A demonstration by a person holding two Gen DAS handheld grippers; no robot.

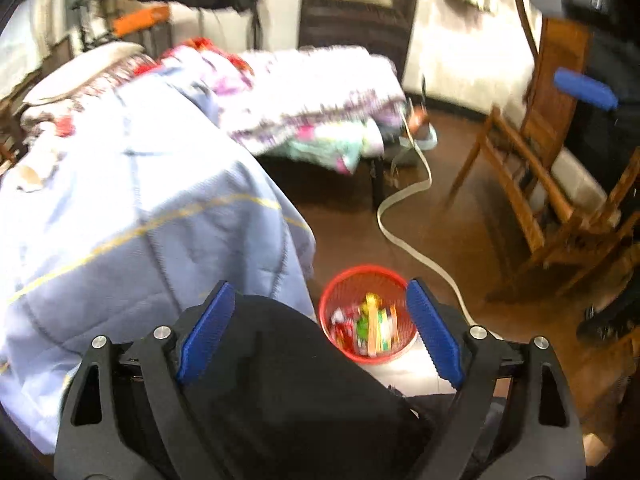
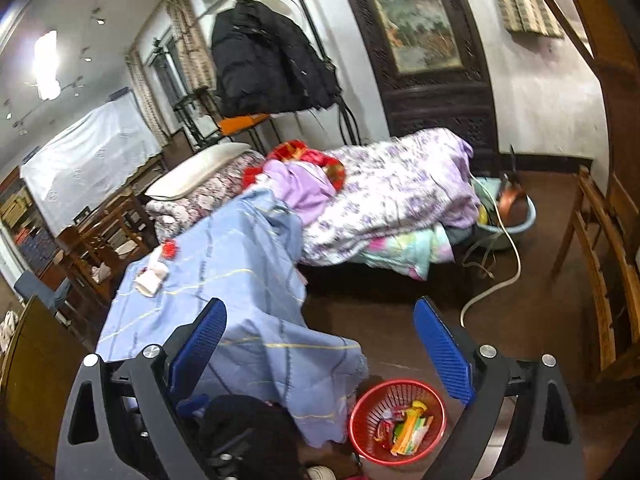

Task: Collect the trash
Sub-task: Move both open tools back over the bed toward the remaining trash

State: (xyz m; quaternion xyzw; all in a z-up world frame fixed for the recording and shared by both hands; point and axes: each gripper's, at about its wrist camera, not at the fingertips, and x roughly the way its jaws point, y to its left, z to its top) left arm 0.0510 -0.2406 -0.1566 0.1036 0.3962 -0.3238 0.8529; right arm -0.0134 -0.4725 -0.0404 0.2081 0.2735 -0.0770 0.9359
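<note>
A red mesh basket (image 1: pixel 343 286) stands on the brown floor by the bed corner, with several colourful wrappers (image 1: pixel 374 326) in it. My left gripper (image 1: pixel 320 332) hangs above it, open, with no trash between its blue pads (image 1: pixel 208 332); black cloth shows below them. The right gripper (image 2: pixel 320 350) is open and empty too, higher up, with the same basket (image 2: pixel 370 404) low between its fingers. On the light blue quilt (image 2: pixel 240 264) lie a crumpled white piece (image 2: pixel 150 278) and a small red scrap (image 2: pixel 170 248). The left wrist view is blurred.
Floral quilts (image 2: pixel 400 192) and a pillow (image 2: pixel 200 174) pile up on the bed. A white cable (image 1: pixel 404 200) snakes across the floor to a blue basin (image 2: pixel 520 220). Wooden chairs (image 1: pixel 540 200) stand on the right. A black jacket (image 2: pixel 268 60) hangs on a rack behind the bed.
</note>
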